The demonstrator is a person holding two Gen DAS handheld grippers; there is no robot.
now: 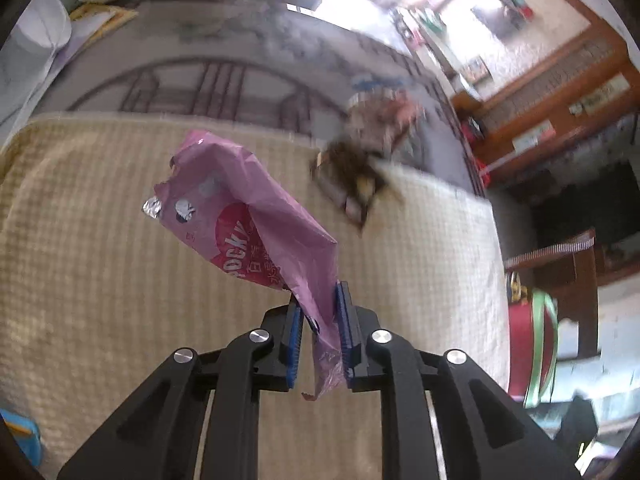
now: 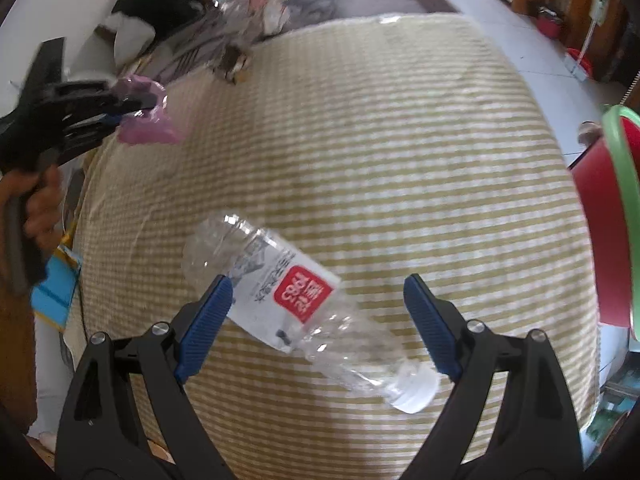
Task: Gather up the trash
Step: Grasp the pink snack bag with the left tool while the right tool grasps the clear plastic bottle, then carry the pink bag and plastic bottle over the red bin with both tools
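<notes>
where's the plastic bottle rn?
Right wrist view: the clear plastic bottle lies on the striped mat, low and centre, between the open pads of the right claw, white cap nearest the right-hand pad.

The pink wrapper is thin, crinkled glossy film. The bottle is clear, dented plastic with a paper-like label. The bed cover is ribbed, matt woven cloth.

Right tool wide over clear bottle; left tool apparently pinching pink wrapper.
</notes>
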